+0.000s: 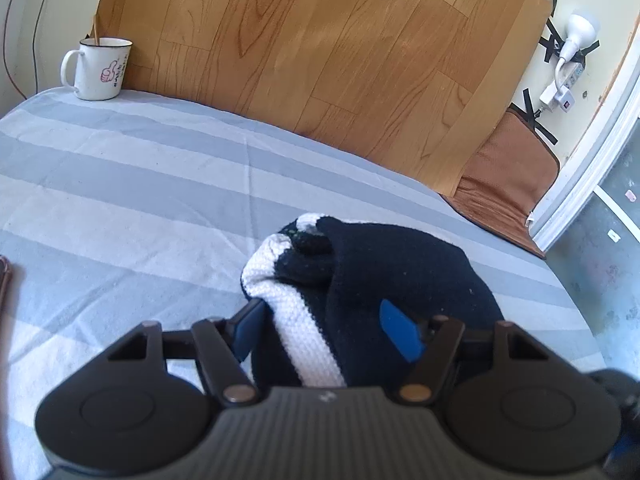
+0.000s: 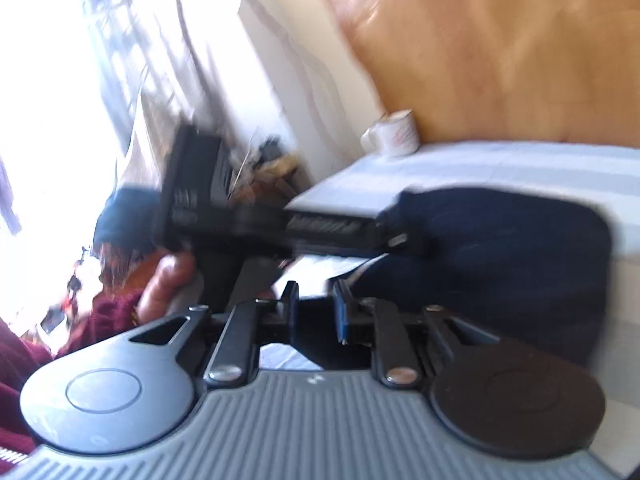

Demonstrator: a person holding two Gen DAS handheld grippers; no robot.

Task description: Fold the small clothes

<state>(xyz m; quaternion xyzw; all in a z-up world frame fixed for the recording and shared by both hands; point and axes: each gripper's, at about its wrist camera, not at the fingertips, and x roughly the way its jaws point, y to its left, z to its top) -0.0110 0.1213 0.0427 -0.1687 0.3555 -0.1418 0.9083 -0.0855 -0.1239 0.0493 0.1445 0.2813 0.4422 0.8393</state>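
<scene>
Left gripper (image 1: 324,330), black with two blue finger pads (image 1: 398,334): pads set apart on either side of one bunched dark navy knit garment with a white stripe (image 1: 360,276), fabric filling the gap between them; it pinches the bundle. Knit is coarse, ribbed weave visible on the white band. The garment sits on the blue-and-pale-striped bedsheet (image 1: 140,184), toward the bed's right edge.

Right gripper (image 2: 316,306): fingers close together with a narrow gap; frame heavily motion-blurred, and I cannot tell whether anything is caught between them. Just beyond it the same navy cloth (image 2: 500,248) spreads over the striped sheet (image 2: 520,160). The left gripper's black body (image 2: 280,224) crosses this view, one bare hand (image 2: 168,284) on its handle, dark red sleeve (image 2: 112,312) behind.

Far: one white enamel mug with a pink thumbs-up print (image 1: 98,70) at the bed's far left corner, a stick standing in it. Wood-grain panel (image 1: 320,48) rises along the far edge. One brown quilted mat (image 1: 508,184) beyond the far right corner. One white bulb lamp (image 1: 578,34) and one white power strip (image 1: 564,84), fixed to the wall with black tape.
</scene>
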